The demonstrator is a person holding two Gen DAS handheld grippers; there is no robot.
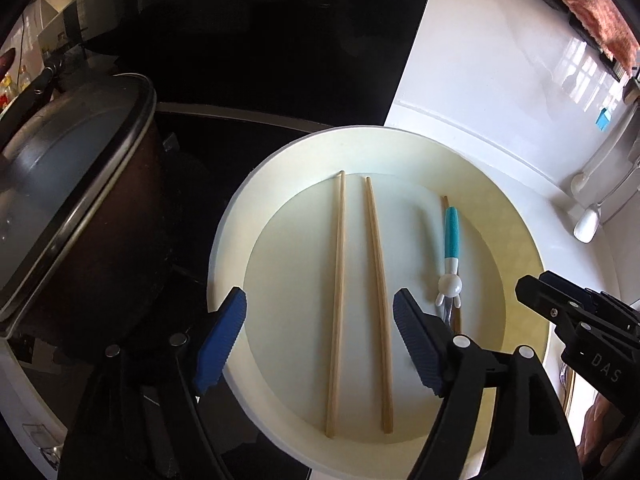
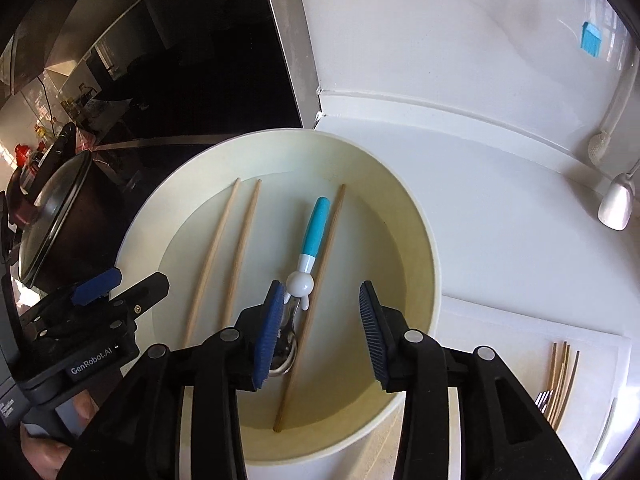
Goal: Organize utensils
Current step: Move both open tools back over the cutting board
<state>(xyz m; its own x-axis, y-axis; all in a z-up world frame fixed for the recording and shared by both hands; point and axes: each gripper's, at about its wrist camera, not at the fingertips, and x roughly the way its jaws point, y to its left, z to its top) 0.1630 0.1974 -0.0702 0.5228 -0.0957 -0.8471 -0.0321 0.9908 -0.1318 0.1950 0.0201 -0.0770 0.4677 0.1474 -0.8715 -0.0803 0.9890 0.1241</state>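
1. Off at nine o'clock stood a dark lidded pot [image 1: 76,184] on the black hob, close beside the basin but clear of the work.
2. Next came the left gripper [image 1: 320,344], gaping wide and holding nothing, hovering over the white basin [image 1: 228,248]. Two loose chopsticks [image 1: 356,304] lay directly under it, their long axes running six to twelve o'clock.
3. Toward three o'clock of those lay a blue-handled spoon [image 2: 308,256] with a third chopstick [image 2: 316,300] touching its right side, both angled six to one o'clock.
4. Over these hung the right gripper [image 2: 320,336], also spread open and empty; its left pad [image 2: 270,332] sat just at the spoon's bowl. I judged this hand nearer the spoon, though the touching chopstick could get caught in the pinch.
5. Down at four o'clock, outside the basin, a bundle of sorted chopsticks [image 2: 562,380] rested on a white tray [image 2: 500,332].
6. Farther right, a white ladle [image 2: 616,204] lay on the counter.
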